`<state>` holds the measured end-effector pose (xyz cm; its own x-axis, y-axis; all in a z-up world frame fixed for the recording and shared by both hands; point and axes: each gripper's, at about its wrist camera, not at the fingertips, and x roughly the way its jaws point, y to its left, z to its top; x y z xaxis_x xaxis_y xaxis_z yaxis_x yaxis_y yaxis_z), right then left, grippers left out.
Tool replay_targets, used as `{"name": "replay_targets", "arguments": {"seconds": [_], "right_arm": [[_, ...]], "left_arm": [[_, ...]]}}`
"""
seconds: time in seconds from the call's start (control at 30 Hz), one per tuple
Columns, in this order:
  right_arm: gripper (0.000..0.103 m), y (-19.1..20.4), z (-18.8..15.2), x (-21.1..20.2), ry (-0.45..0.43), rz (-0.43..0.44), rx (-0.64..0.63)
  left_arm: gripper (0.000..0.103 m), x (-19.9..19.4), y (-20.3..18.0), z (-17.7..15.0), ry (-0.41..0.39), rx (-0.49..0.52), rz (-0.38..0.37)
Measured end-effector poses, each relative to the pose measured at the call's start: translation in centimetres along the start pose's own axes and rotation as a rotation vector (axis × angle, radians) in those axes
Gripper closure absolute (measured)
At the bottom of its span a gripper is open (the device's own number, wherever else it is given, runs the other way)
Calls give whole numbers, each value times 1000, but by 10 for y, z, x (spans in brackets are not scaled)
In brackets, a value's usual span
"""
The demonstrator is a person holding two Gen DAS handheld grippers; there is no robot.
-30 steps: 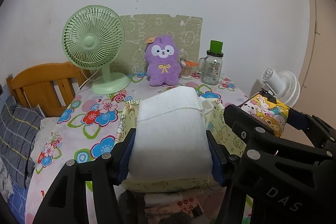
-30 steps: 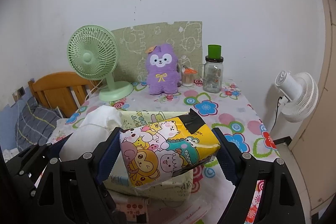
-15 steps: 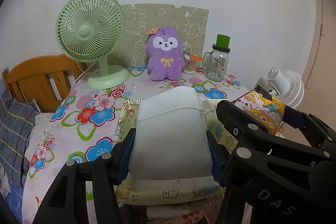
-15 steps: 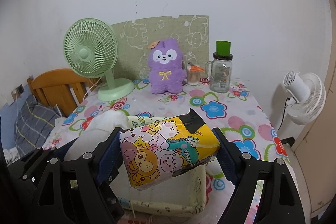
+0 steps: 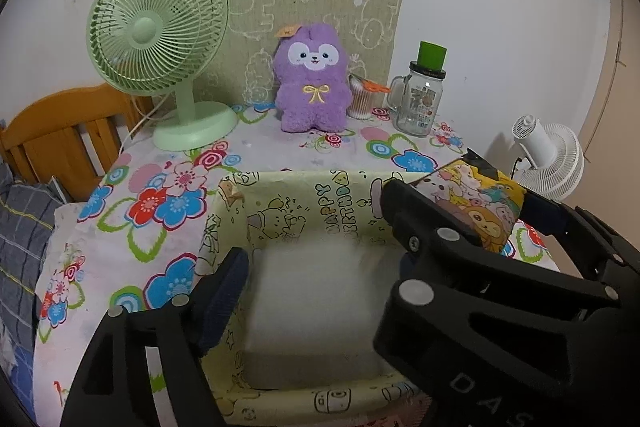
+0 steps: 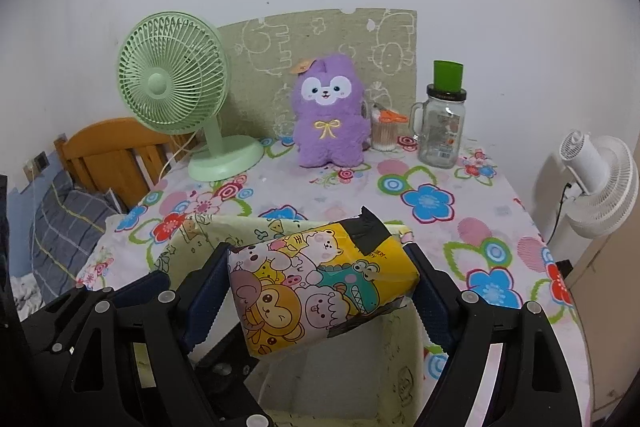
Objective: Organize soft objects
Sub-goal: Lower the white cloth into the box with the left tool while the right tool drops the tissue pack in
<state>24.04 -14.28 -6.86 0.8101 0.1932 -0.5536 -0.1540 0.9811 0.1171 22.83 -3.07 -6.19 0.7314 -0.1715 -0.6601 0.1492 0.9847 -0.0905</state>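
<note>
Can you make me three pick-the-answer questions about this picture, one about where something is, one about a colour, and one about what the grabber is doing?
1. Where is the white bundle?
A. inside the yellow fabric bin
B. beside the green fan
C. on the wooden chair

2. What colour is the plush toy?
A. pink
B. purple
C. orange

3. What is the right gripper doing?
A. open with nothing in it
B. clamped on the glass jar
C. clamped on the cartoon tissue pack

Answers: 1 A, it lies at the bin's bottom. 2 B, its fur is purple. 3 C, both pads press the pack's ends.
</note>
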Motion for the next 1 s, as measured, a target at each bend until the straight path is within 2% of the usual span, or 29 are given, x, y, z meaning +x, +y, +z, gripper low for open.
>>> {"name": "replay_targets", "arguments": {"seconds": [0.23, 0.37, 1.0], "right_arm": [[16, 2, 0, 14, 27, 21, 0], [3, 1, -2, 22, 59, 37, 7], [2, -2, -4, -7, 32, 21, 43]], "left_arm": [[15, 11, 4, 2, 22, -10, -3], [15, 17, 5, 2, 45, -5, 0], [8, 3, -2, 1, 34, 21, 2]]}}
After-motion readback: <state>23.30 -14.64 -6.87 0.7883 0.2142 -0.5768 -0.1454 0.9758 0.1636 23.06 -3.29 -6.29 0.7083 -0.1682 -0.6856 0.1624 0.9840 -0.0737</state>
